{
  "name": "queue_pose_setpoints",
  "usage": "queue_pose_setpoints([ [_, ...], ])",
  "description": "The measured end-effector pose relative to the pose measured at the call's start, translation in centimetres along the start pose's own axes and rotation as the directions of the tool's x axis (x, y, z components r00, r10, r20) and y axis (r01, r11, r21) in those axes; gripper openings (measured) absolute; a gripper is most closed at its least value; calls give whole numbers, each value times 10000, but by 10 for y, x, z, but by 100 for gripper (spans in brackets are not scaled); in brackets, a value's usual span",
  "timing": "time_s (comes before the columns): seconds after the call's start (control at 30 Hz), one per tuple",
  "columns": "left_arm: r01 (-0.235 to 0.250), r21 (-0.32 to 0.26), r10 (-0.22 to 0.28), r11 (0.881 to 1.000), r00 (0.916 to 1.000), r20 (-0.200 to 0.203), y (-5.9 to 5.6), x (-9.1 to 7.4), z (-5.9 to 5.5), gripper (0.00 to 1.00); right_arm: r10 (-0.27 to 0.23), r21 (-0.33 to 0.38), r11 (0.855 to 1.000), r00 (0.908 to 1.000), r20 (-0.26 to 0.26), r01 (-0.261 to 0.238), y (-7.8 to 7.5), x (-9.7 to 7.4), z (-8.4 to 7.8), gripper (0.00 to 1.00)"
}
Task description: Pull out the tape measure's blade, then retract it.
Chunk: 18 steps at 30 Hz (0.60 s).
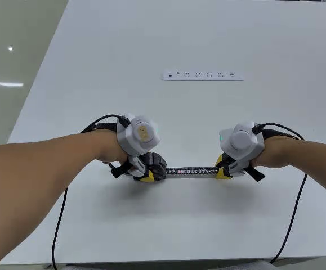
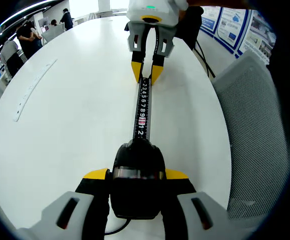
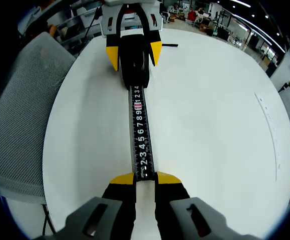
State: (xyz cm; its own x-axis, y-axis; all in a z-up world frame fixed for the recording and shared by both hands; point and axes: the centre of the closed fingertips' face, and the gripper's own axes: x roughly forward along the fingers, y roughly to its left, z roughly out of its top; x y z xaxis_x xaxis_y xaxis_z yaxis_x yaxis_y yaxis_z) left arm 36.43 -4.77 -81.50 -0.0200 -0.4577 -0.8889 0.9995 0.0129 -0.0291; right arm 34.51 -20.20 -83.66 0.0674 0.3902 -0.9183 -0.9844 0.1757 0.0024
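Note:
A black tape measure case [image 1: 153, 167] [image 2: 136, 172] [image 3: 135, 54] rests on the white table, and my left gripper [image 1: 145, 175] [image 2: 136, 175] is shut on it. Its blade [image 1: 191, 170] [image 2: 141, 107] [image 3: 139, 135], black with white numbers, runs out a short way to the right in the head view. My right gripper [image 1: 223, 171] [image 3: 145, 177] is shut on the blade's free end. The left gripper view looks along the blade to the right gripper [image 2: 147, 73]; the right gripper view looks back to the left gripper [image 3: 133, 54].
A white power strip [image 1: 202, 75] lies farther back on the white table [image 1: 208, 112]. Black cables [image 1: 58, 225] trail from both grippers over the near edge. A grey mesh chair [image 2: 257, 120] [image 3: 19, 110] stands beside the table. People stand in the far background [image 2: 24, 35].

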Motion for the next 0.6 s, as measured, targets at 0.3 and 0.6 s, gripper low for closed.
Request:
queue_pose_setpoints([
  [0.3,5,-19,-5,10000,10000,11,-1,-1,0,36,61,-19,10000,10000,-31,-61,0,-1,-1,12],
  [0.6,11,-41,-11,10000,10000,18,-1,-1,-1,36,67,-2,10000,10000,-47,-67,-1,-1,-3,12],
])
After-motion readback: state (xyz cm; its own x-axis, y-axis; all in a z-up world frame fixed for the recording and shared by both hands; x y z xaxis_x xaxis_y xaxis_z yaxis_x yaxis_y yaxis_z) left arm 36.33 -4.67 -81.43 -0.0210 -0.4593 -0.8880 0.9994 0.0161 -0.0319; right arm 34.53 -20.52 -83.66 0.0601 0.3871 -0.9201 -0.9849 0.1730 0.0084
